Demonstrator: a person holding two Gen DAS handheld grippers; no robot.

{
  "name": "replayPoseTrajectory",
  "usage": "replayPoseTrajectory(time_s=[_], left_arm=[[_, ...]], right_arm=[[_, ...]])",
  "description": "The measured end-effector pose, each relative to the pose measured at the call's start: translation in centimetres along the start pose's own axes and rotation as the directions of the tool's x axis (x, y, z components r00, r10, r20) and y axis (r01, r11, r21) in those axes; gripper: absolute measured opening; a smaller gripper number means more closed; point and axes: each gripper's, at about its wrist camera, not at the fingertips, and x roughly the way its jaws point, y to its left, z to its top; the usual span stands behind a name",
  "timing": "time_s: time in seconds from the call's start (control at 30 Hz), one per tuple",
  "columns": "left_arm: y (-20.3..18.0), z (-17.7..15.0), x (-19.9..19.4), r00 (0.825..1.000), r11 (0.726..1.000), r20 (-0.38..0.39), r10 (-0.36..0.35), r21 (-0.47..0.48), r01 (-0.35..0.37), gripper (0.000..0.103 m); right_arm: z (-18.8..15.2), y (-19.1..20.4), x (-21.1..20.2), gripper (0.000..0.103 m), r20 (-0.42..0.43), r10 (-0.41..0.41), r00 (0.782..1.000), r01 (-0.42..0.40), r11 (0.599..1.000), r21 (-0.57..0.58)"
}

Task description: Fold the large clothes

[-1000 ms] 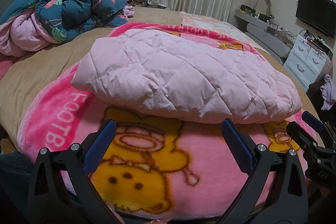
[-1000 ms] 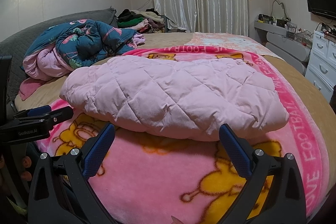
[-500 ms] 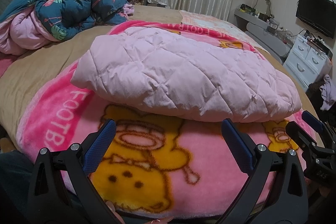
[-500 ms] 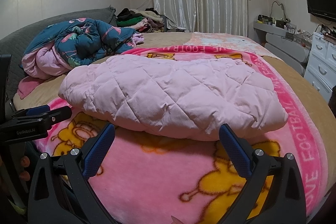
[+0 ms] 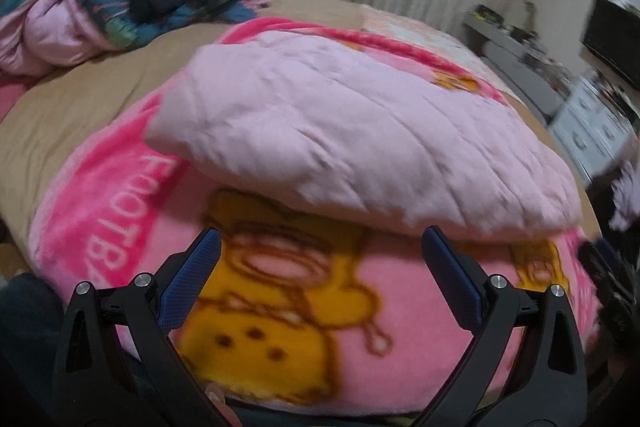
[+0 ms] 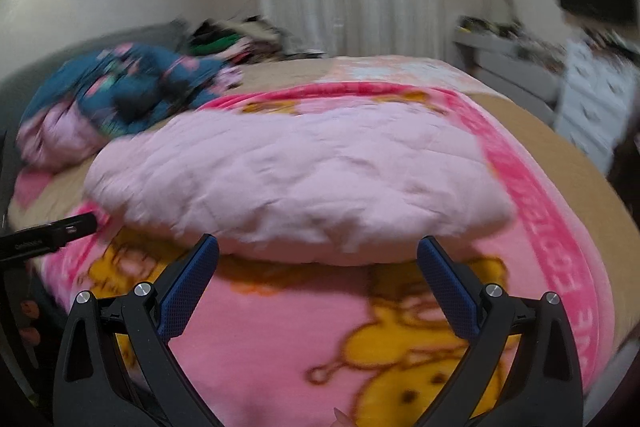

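Note:
A pale pink quilted jacket [image 5: 352,143] [image 6: 304,183] lies folded into a puffy slab on a bright pink cartoon blanket [image 5: 100,227] [image 6: 272,327] spread over the bed. My left gripper [image 5: 322,247] hovers open over the blanket, just short of the jacket's near edge, nothing between its blue pads. My right gripper [image 6: 318,251] is open too, its tips close to the jacket's near edge, holding nothing. The left gripper's black body [image 6: 48,235] shows at the left of the right wrist view. Both views are motion-blurred.
A crumpled blue flowered quilt with pink lining [image 5: 120,7] [image 6: 120,95] is heaped at the bed's far left. More clothes [image 6: 236,39] pile by the curtains. White drawers [image 5: 592,123] and a wall TV [image 5: 616,35] stand to the right. Tan bedding [image 5: 60,115] surrounds the blanket.
Both grippers have moved forward toward the jacket's near edge and both views are now blurred. The jacket itself has not shifted; both grippers stay open.

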Motion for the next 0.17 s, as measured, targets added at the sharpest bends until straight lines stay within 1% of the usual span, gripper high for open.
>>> replayPoseTrajectory(time_s=[0.03,0.07,0.1,0.13,0.17], left_arm=[[1.4,1.4,0.3,1.000,0.999,-0.003,0.029,-0.021,-0.029,0.094],[2.9,2.9,0.5,0.998,0.997,-0.009,0.064,-0.050,-0.064,0.094],[4.3,4.1,0.8,0.996,0.993,-0.015,0.087,-0.079,-0.088,0.094],[6.4,5.9,1.4,0.992,0.985,-0.038,0.123,-0.114,-0.127,0.094],[7.9,7.2,1.9,0.986,0.977,-0.059,0.156,-0.136,-0.162,0.094]], right_arm=[[0.2,-2.0,-0.1,0.099,0.006,-0.057,0.998,0.057,0.998,0.024],[0.3,-4.0,-0.2,0.099,0.005,-0.133,0.991,0.132,0.990,0.041],[0.3,-7.1,-0.3,0.099,-0.006,-0.216,0.976,0.216,0.975,0.060],[0.0,-10.5,-0.7,0.099,-0.012,-0.293,0.956,0.293,0.953,0.074],[0.0,-10.5,-0.7,0.099,-0.012,-0.293,0.956,0.293,0.953,0.074]])
